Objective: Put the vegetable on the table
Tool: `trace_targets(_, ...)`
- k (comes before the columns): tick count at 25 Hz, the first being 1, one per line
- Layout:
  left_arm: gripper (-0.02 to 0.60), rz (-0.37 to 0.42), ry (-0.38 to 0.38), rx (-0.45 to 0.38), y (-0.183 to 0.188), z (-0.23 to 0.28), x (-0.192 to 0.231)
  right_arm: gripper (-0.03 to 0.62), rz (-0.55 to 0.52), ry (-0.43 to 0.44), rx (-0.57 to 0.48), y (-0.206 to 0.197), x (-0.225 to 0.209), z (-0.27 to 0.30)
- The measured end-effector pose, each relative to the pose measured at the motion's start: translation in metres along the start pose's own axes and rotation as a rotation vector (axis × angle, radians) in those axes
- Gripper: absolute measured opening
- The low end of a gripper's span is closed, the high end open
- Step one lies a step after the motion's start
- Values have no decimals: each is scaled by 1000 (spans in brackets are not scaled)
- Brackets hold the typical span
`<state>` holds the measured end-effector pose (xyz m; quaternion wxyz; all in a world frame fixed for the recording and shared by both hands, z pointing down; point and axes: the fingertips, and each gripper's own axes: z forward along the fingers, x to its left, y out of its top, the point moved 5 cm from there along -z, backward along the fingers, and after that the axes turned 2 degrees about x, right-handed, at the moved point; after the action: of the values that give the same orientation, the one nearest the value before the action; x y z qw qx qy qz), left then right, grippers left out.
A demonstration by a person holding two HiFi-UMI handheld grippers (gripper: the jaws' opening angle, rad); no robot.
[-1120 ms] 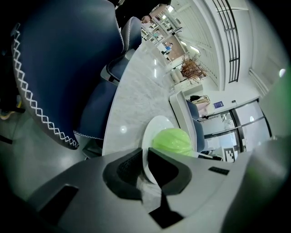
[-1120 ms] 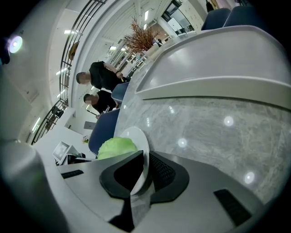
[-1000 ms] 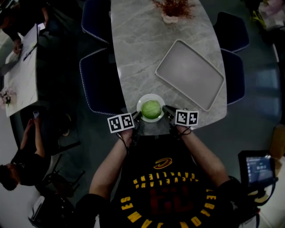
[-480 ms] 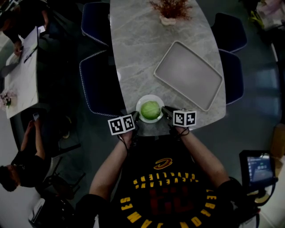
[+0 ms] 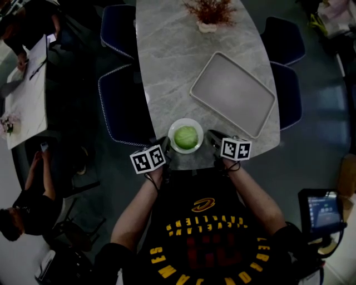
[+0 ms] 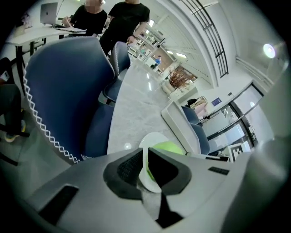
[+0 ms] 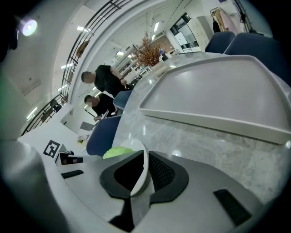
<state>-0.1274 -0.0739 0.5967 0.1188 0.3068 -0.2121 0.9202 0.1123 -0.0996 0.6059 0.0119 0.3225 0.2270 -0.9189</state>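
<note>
A round green cabbage (image 5: 186, 135) lies on a white plate (image 5: 186, 121) at the near end of the grey marble table (image 5: 167, 67). My left gripper (image 5: 166, 143) is at the plate's left rim and my right gripper (image 5: 211, 135) at its right rim. In the left gripper view the jaws (image 6: 145, 166) stand close together with the plate's rim (image 6: 148, 141) between them and the cabbage (image 6: 169, 147) just beyond. The right gripper (image 7: 144, 170) likewise pinches the plate's rim (image 7: 136, 145), with the cabbage (image 7: 117, 152) behind it.
A large grey tray (image 5: 232, 93) lies on the table's right half, and a reddish potted plant (image 5: 210, 14) stands at the far end. Blue chairs (image 5: 119, 100) flank the table on both sides. People sit at a white desk (image 5: 25, 89) on the left.
Both marker cubes have shifted slightly outward and toward the person, the left one more. The plate with the cabbage stays at the table's near end.
</note>
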Motion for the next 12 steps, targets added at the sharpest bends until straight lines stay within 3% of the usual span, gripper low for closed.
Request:
trace_targets(5,37,41,-79,-141,25,-26,-26,31,-78,61,-90,18,31,-25)
trace_targets(7,0,73,-127,-174,30,-37,-40,5,-97,102,-141,27,46,-38)
trace_targets(12,0,121,-216,-226,37,-59,-66,5,-132,176,-236,49,73,-67)
